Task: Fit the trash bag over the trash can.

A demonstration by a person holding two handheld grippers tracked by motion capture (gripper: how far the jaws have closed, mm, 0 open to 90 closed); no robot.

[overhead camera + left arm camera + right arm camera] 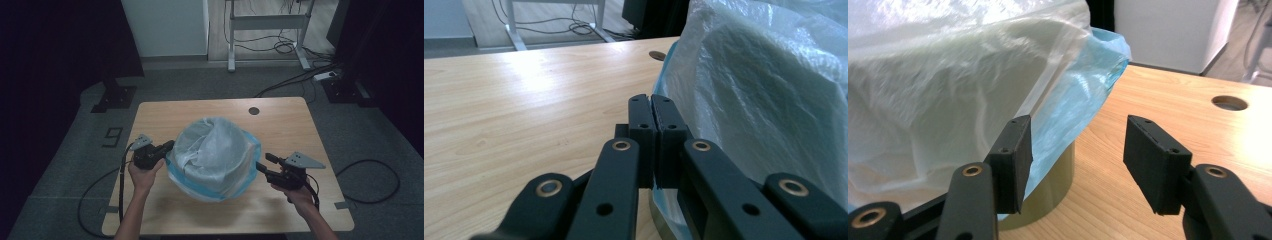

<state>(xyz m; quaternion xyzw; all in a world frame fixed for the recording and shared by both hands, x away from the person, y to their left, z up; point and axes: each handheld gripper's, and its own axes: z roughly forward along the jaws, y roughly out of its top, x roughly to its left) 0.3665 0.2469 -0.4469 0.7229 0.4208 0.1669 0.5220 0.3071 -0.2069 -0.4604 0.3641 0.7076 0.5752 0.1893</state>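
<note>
A round bin (1054, 182) stands in the middle of the wooden table (295, 125), lined with a clear plastic bag (215, 152) over a blue one (1073, 107) that hangs down its outside. My left gripper (170, 147) is at the bin's left rim. In the left gripper view its jaws (652, 107) are pressed together, with a sliver of blue film caught between them. My right gripper (264, 163) hangs just off the bin's right side. Its jaws (1078, 137) stand apart with only bare table between them, and the left pad (1015, 150) is close to the blue film.
A round cable hole (254, 110) lies in the table beyond the bin. Cables trail from both grippers off the table's sides. On the floor behind stand a white cabinet (167, 27), a desk frame (267, 22) and a power strip (325, 76).
</note>
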